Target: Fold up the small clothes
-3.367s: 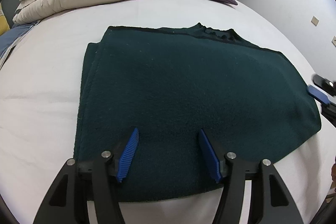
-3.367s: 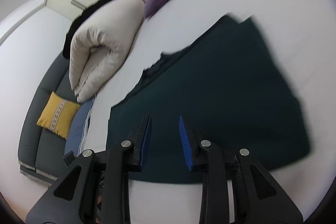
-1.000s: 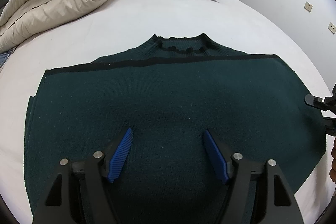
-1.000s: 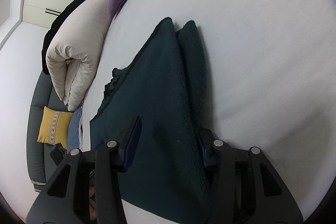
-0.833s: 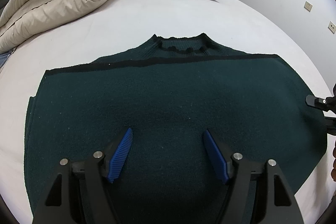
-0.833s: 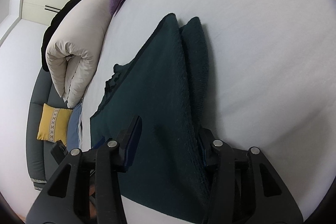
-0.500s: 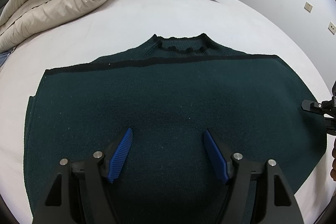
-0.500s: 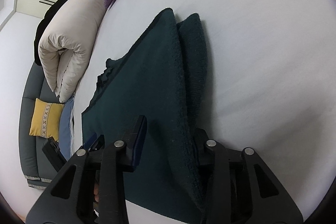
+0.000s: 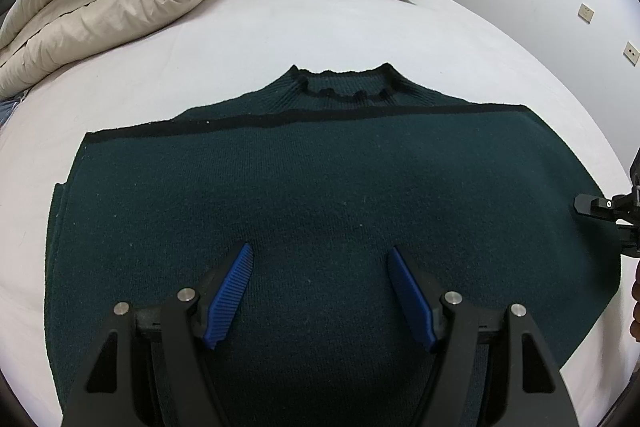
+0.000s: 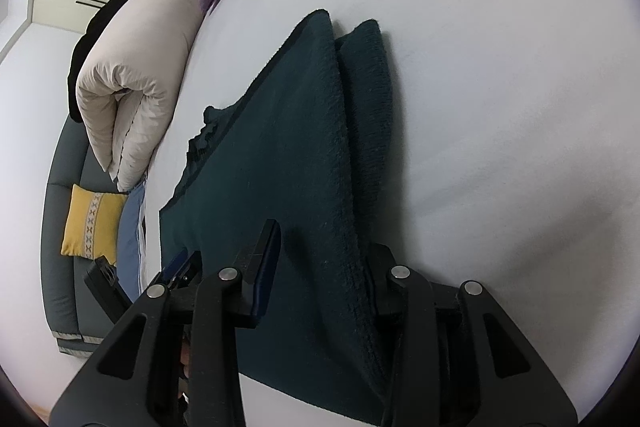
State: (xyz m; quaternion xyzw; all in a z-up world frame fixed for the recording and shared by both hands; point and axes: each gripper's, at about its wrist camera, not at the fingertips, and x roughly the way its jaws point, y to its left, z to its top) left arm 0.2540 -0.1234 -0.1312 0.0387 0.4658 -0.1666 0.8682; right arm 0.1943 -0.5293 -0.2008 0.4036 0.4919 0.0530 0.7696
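The dark green sweater (image 9: 320, 195) lies mid-frame on the bed (image 9: 304, 35), its side edge pinched by the right hand-held gripper (image 10: 324, 267) while the left hand-held gripper (image 9: 320, 287) hovers spread; next, probably, carry that edge across.

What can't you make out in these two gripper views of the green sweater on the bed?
- Left wrist view: sweater near hem hidden behind left gripper.
- Right wrist view: right gripper far pad buried in the sweater's folded edge.
- Both views: layers underneath, unseen.
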